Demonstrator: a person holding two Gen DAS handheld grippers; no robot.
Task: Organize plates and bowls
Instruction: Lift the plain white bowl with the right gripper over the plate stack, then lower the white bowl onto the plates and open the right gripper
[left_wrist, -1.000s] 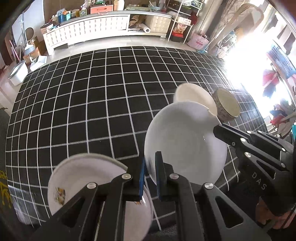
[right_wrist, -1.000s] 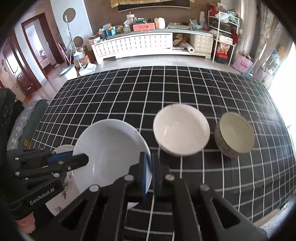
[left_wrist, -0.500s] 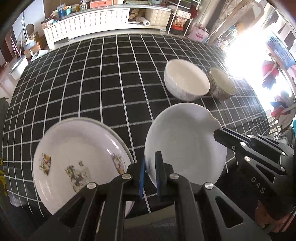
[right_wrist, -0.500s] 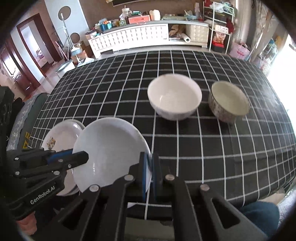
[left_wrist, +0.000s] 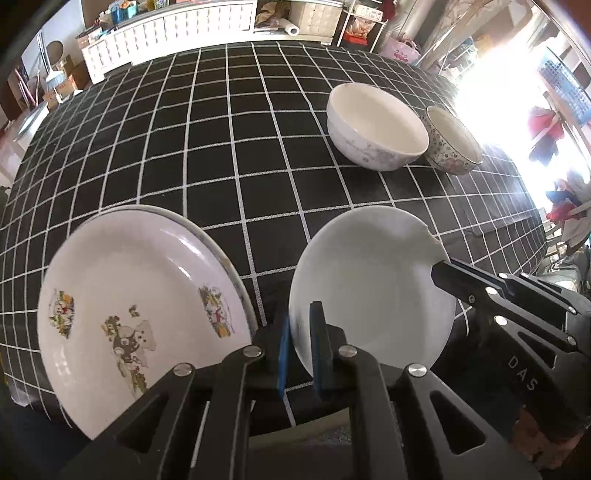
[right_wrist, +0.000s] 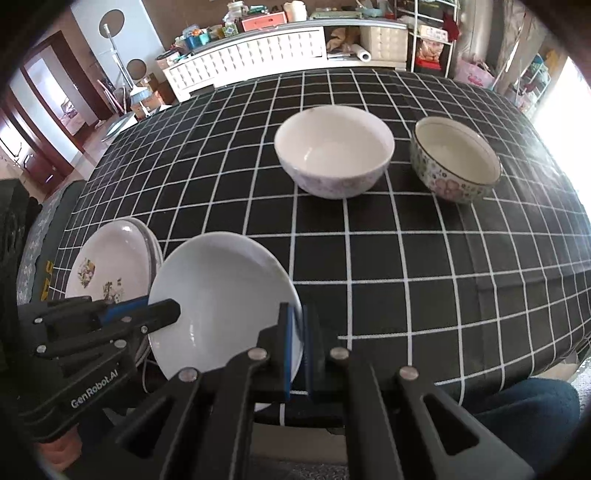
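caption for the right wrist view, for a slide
Both grippers pinch a plain white plate beside a decorated plate; two bowls behind.

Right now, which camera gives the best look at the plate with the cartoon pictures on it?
The left wrist view: the decorated plate fills the lower left, its printed pictures clear. The right wrist view shows it small, at the left edge, partly hidden behind the plain white plate.

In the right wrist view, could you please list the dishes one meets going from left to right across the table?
Patterned plate → plain white plate, held at its rim on both sides → white bowl → floral bowl.
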